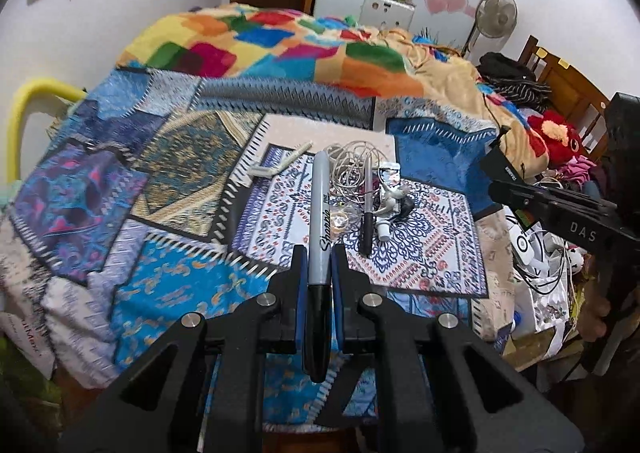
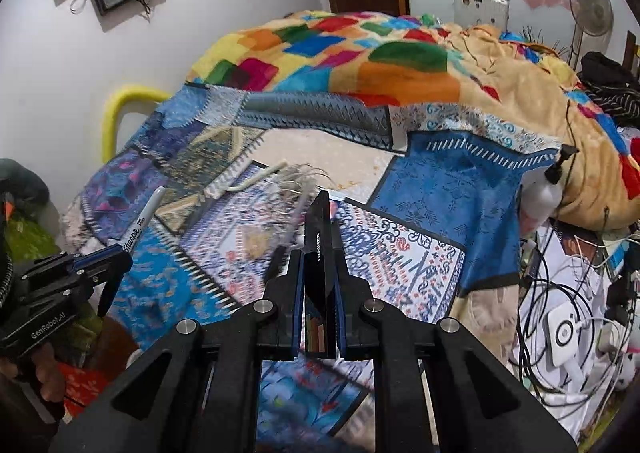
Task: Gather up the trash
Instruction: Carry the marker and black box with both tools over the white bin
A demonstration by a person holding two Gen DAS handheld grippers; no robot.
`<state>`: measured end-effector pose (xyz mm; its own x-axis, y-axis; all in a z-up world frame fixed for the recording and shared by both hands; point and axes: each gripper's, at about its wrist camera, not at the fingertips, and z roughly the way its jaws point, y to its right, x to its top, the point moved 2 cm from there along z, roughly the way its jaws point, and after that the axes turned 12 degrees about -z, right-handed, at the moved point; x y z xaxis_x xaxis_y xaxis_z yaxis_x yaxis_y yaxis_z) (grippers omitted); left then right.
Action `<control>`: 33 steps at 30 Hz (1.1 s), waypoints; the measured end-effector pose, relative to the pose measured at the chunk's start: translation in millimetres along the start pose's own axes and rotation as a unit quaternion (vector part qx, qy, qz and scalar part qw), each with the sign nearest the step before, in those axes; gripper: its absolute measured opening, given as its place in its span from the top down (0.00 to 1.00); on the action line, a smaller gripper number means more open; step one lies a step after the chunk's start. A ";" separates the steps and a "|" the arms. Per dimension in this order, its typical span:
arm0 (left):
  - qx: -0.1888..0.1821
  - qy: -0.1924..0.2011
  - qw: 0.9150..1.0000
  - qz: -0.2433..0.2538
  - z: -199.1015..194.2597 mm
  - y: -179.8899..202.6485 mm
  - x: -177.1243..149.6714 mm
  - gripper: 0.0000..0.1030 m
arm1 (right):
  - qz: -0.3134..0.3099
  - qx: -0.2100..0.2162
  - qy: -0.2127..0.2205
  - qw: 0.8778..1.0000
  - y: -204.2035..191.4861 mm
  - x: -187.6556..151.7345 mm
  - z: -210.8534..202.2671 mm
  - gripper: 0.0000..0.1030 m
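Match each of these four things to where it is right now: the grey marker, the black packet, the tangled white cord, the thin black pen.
Things:
1. grey marker
2. black packet
3. tangled white cord
4. thin black pen

Places:
A. lying on the bedspread beside the cord
B. clamped in the right tool
C. heaped on the bedspread
D. clamped in the left tool

Pairs: 1-D, 2-B, 3-C, 4-A

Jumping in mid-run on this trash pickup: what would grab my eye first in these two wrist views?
The left gripper is clamped on a Sharpie marker sticking up between its fingers. The right gripper pinches a flat black box. Behind them, on the patchwork bedspread, lie a tangled white cable, a thin pen and a razor.
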<state>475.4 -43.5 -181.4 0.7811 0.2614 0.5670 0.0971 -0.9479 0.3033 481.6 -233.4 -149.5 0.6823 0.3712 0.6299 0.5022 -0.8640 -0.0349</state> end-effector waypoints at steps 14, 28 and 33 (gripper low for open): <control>0.025 0.079 0.996 -0.015 -141.8 -30.6 -38.7 0.90 | -0.062 0.026 0.081 0.994 -102.0 -1.8 -105.0 0.89; 0.079 0.124 0.987 -0.066 -235.3 -114.3 -98.4 0.90 | -0.137 0.091 0.093 0.982 -223.3 -13.3 -122.4 0.89; 0.102 0.122 0.983 -0.089 -247.1 -151.7 -123.7 0.90 | -0.157 0.116 0.082 0.977 -267.5 -19.9 -113.2 0.89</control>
<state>211.6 113.0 -108.4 0.5722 0.4391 0.6927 0.3600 -0.8933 0.2690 273.6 -48.1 -64.9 0.3912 0.5296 0.7527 0.7926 -0.6095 0.0169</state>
